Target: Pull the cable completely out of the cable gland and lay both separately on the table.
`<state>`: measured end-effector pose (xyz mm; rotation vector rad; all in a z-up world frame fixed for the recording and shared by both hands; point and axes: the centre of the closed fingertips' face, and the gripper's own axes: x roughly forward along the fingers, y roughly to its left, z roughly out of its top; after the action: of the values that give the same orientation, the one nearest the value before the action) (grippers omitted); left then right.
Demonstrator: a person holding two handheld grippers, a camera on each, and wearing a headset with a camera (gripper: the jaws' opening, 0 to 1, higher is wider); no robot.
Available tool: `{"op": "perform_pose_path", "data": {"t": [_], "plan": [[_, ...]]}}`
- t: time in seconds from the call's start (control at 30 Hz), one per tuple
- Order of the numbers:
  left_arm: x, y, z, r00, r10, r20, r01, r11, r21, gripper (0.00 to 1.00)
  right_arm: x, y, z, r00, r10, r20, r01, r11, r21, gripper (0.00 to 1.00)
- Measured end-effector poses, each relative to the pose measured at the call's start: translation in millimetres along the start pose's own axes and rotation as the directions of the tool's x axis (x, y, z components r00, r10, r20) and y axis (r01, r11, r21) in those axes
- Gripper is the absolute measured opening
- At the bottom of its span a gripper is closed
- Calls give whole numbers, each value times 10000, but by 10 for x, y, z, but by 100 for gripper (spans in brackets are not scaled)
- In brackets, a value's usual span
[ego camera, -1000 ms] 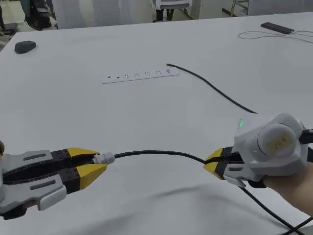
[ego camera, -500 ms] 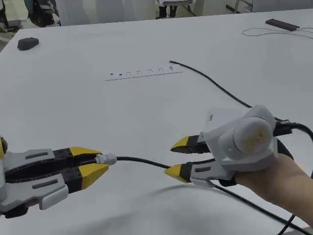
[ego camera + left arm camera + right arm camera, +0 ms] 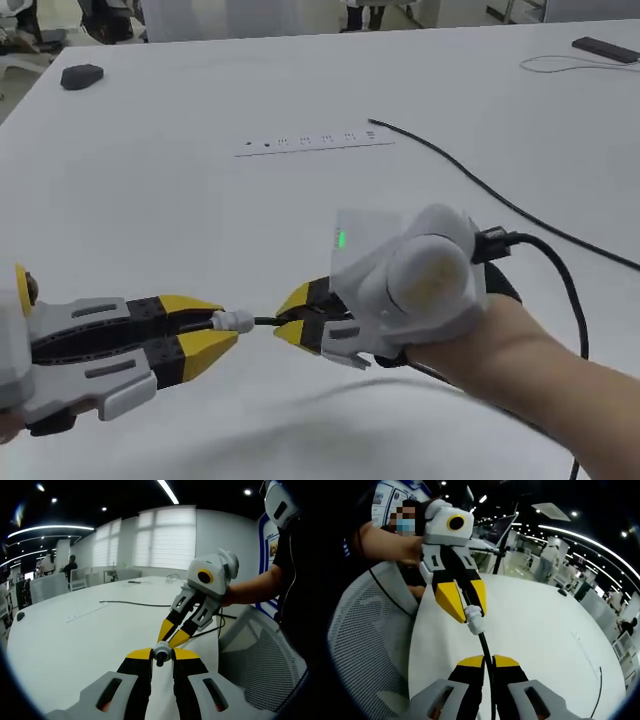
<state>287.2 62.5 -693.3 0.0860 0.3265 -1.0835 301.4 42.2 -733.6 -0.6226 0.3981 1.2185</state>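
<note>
White counter (image 3: 150, 220) stretches away from us, with a power strip (image 3: 318, 141) at the upper middle of the head view and a dark mouse (image 3: 81, 75) at the upper left. Low in the frame, left of centre, we see the left hand-held gripper (image 3: 218, 323) pinching the white cable gland (image 3: 237, 321). Just beside it, the right hand-held gripper (image 3: 290, 319) is pressed around the black cable (image 3: 265, 321), which runs into the gland. The two sets of yellow tips sit near each other, not touching.
</note>
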Motion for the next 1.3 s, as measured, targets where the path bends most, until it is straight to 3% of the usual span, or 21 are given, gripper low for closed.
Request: {"op": "perform_pose_path", "data": {"t": [0.17, 0.4, 0.47, 0.57, 0.73, 0.83, 0.9, 0.93, 1.07, 1.1, 1.2, 1.23, 1.27, 1.3], "plan": [[-55, 22, -17, 9998, 166, -132, -165, 9998, 113, 14, 32, 7, -12, 9996, 196, -225, -201, 9995, -242, 0], [-260, 110, 25, 9982, 572, 193, -570, 9983, -139, 14, 56, -82, -20, 9981, 257, -560, -287, 9981, -538, 0], [-364, 179, 43, 9947, 975, 322, -976, 9952, 7, 14, 69, -143, -33, 9972, 269, -692, -311, 9977, -605, 0], [-533, 278, 61, 9851, 1606, 615, -1595, 9869, -226, 14, 100, -251, -1, 9971, 225, -725, -276, 9971, -709, 0], [-810, 377, -39, 9695, 2348, 701, -2318, 9715, -489, 14, 179, -509, 334, 10000, 7, 10, -6, 9984, -565, 0], [-918, 453, -113, 9596, 2704, 772, -2657, 9618, -656, 14, 290, -571, 504, 9999, 92, 121, -82, 9968, -799, 0], [-972, 514, -179, 9529, 2974, 591, -2927, 9531, -765, 14, 362, -567, 652, 9981, 347, 511, -314, 9975, -629, 0], [-1011, 553, -185, 9472, 3129, 702, -3068, 9480, -852, 14, 396, -576, 735, 9964, 372, 759, -332, 9980, -536, 0], [-1081, 654, -227, 9304, 3602, 683, -3538, 9310, -902, 14, 592, -649, 1077, 9810, 611, 1841, -610, 9981, -65, 0], [-1082, 670, -248, 9298, 3623, 644, -3561, 9300, -912, 14, 646, -663, 1153, 9764, 662, 2056, -695, 9975, 89, 0], [-1072, 746, -313, 9206, 3864, 568, -3802, 9199, -960, 14, 807, -811, 1257, 9709, 218, 2384, -335, 9984, 452, 0], [-1061, 768, -336, 9168, 3958, 527, -3899, 9159, -957, 14, 852, -826, 1290, 9661, 205, 2573, -405, 9965, 726, 0], [-1060, 822, -380, 9070, 4194, 391, -4148, 9055, -894, 14, 916, -816, 1326, 9601, 264, 2784, -602, 9917, 1135, 0], [-1045, 854, -422, 9057, 4229, 281, -4194, 9038, -859, 14, 988, -836, 1351, 9542, 282, 2980, -713, 9883, 1348, 0]]}}
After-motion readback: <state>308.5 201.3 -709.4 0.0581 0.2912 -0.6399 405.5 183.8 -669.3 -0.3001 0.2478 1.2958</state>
